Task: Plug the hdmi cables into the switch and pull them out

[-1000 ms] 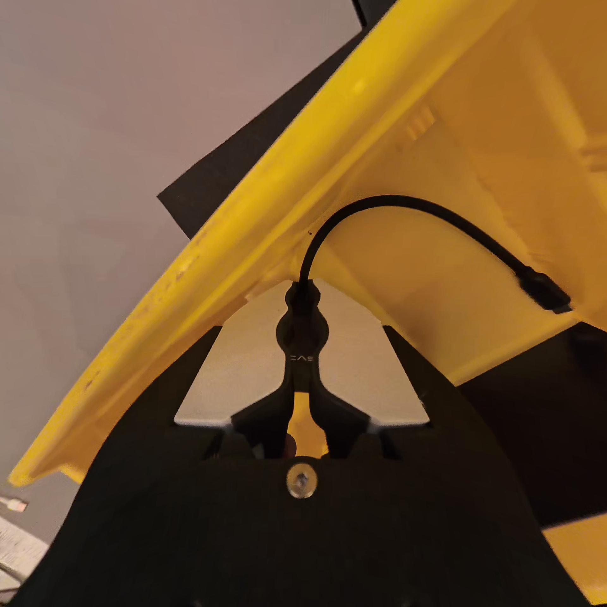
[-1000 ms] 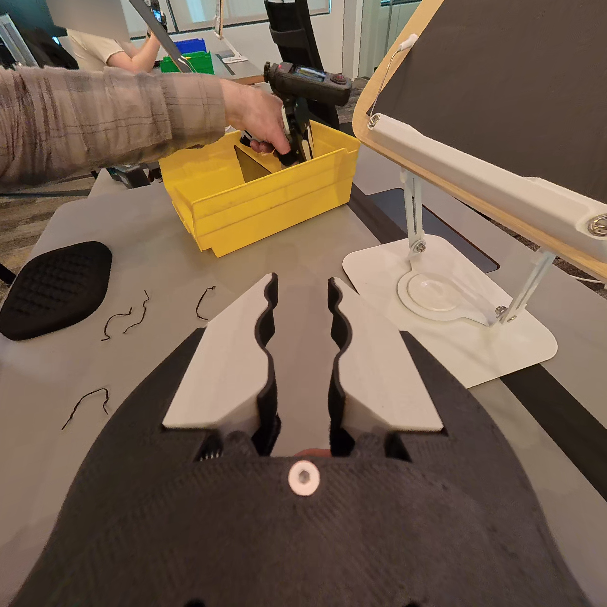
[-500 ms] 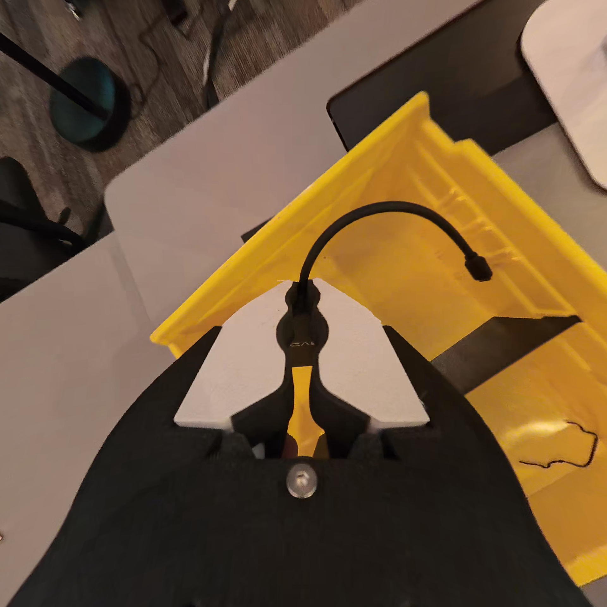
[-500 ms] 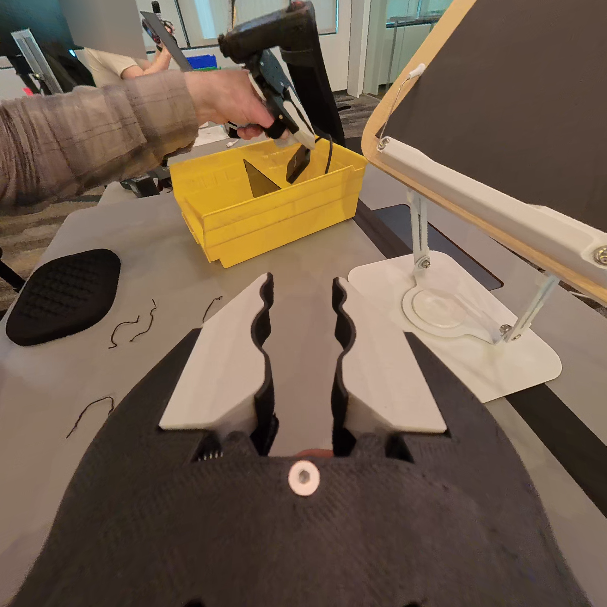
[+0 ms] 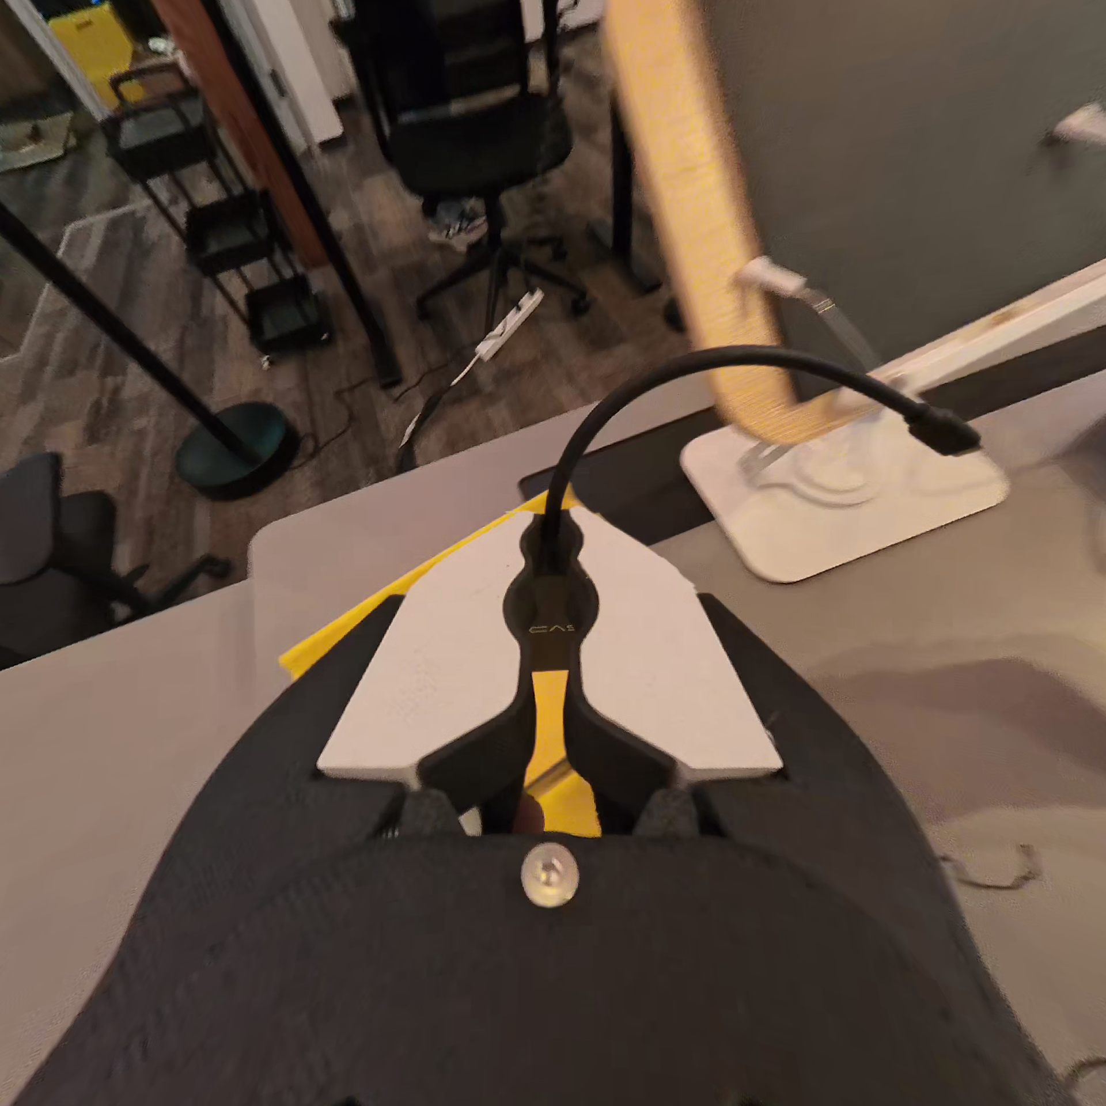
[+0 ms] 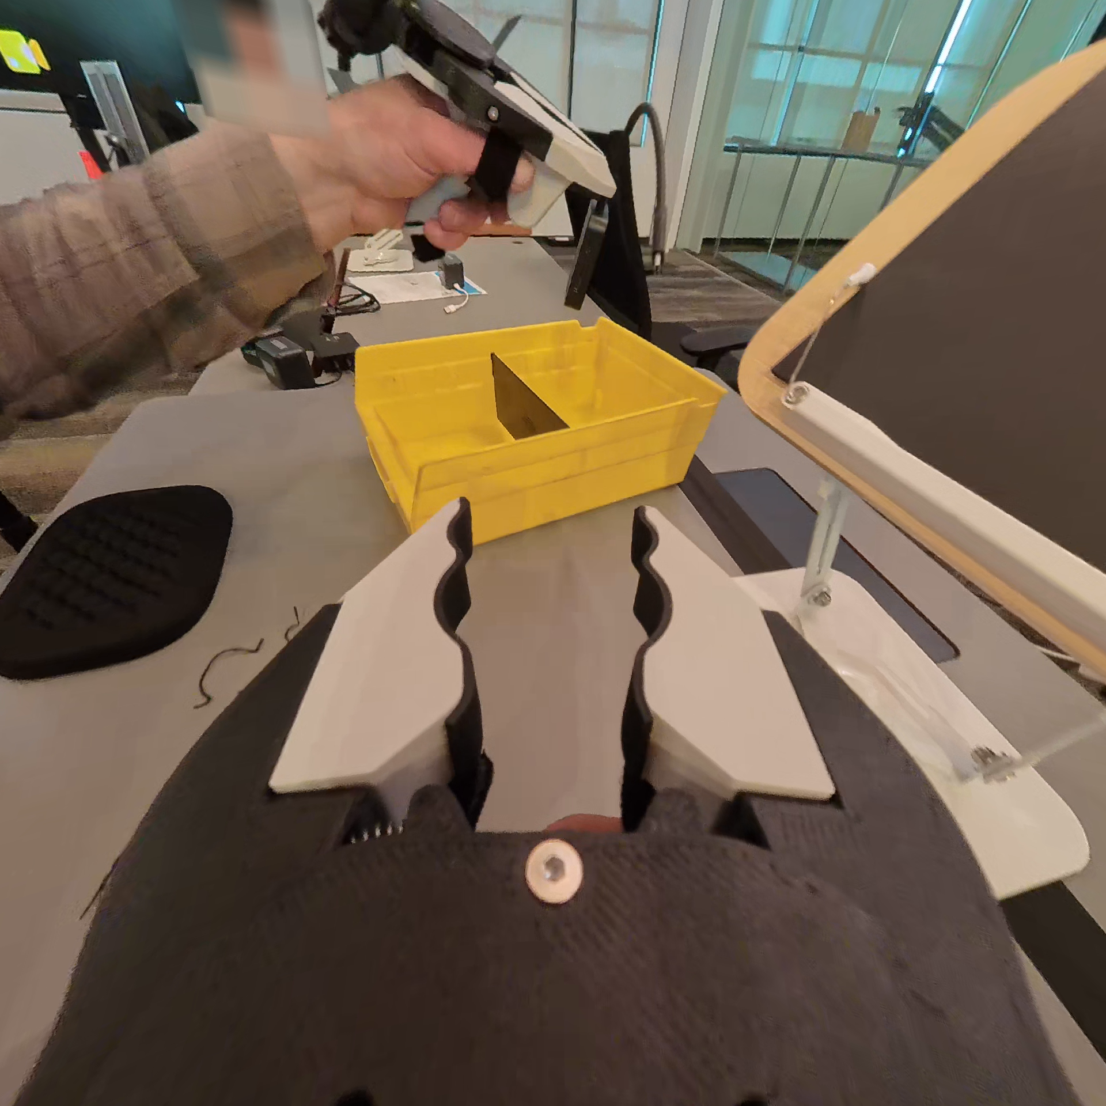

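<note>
Between my left claw's [image 5: 550, 538] pads: black hdmi cable [image 5: 688, 371], clenched, held in the air above the desk [image 5: 898, 628].
Cable arcs up and right from the tips, free plug [image 5: 942, 432] hanging in front of the white stand base [image 5: 838, 526]. Yellow bin [image 6: 538, 455] sits below on the desk, black divider [image 6: 520, 407] inside. My right claw [image 6: 550, 532] is released, nothing between the pads, low over the desk near the bin's front. Black pad [image 6: 108, 574] lies to the left.

An office: a dark wood-pattern floor [image 5: 538, 353] with a black swivel chair [image 5: 479, 137], a black wire cart [image 5: 239, 239] and a round-based black pole [image 5: 233, 443]. Beyond the grey table [image 6: 251, 455], tall glass partitions [image 6: 808, 108] glow bluish, and another desk [image 6: 479, 281] holds papers.
</note>
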`<state>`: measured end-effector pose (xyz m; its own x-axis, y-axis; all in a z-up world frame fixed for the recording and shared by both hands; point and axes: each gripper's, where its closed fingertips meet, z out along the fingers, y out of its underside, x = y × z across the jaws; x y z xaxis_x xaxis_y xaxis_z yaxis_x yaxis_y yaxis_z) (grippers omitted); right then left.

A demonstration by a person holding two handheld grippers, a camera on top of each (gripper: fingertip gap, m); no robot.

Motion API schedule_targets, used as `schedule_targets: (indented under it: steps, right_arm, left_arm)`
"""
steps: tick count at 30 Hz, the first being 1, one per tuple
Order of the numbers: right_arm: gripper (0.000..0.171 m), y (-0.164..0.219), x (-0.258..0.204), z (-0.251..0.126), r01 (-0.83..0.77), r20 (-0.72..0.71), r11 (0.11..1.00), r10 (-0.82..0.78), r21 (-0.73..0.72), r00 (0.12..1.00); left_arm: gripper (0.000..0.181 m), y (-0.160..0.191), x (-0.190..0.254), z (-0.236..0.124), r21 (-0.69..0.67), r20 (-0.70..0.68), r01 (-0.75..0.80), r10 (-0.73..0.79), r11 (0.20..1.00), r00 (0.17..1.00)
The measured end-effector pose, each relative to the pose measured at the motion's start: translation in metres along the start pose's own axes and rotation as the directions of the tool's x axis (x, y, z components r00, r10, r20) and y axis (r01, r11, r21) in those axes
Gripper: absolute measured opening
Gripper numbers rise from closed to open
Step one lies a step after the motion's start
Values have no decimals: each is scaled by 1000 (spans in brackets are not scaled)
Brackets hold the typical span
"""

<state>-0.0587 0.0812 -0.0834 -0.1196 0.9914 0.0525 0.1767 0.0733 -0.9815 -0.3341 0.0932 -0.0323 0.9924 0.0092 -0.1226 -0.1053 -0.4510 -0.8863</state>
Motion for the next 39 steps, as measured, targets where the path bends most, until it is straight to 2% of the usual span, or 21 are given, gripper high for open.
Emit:
schedule_targets:
  steps: [7,11,14,15,19,22,25,27,29,31,33,35,37,39]
  right_arm:
    - [61,-17,-26,37,16,-26,996,-13,89,1000]
    - [64,-21,-29,53,14,-113,990,1,139,994]
    - [58,-19,-27,58,-3,-155,988,27,153,987]
    - [57,-14,-24,60,-8,-171,991,31,132,985]
    - [17,-12,-20,54,19,-172,990,6,140,985]
    - [12,-7,-16,49,28,-151,995,-13,95,988]
    - [11,0,-17,43,-4,-62,998,8,56,998]
    - [10,10,-18,39,-27,-4,1000,26,-12,1000]
    - [11,28,-20,35,-34,57,992,41,-121,998]
    - [11,49,-22,27,-81,115,969,111,-234,987]
    - [11,68,-27,16,-110,175,937,175,-331,969]
    - [10,86,-38,3,-148,245,892,271,-427,931]
    - [10,100,-46,-9,-140,300,863,315,-485,901]
    - [11,111,-55,-19,-134,341,834,359,-535,869]
  left_arm:
    - [3,-21,108,-27,183,-212,123,-83,975,974]
    - [4,-18,169,-30,207,-318,188,-115,960,941]
    - [4,-13,204,-28,195,-394,251,-159,948,905]
    - [4,-13,211,-27,194,-409,273,-175,942,895]
    - [4,-8,225,-23,180,-432,289,-188,940,882]
    - [4,-4,227,-21,169,-438,294,-195,941,878]
    - [4,3,231,-21,142,-464,275,-182,951,867]
    - [11,6,227,-22,155,-447,262,-169,953,878]
    - [23,13,223,-25,154,-429,204,-121,967,895]
    - [27,17,219,-32,185,-387,125,-45,975,921]
    - [29,28,227,-40,174,-372,-25,89,984,924]
    - [31,44,248,-46,166,-396,-205,255,965,882]
    - [32,60,271,-47,197,-379,-404,450,893,809]
    - [35,79,293,-44,244,-319,-625,670,742,671]
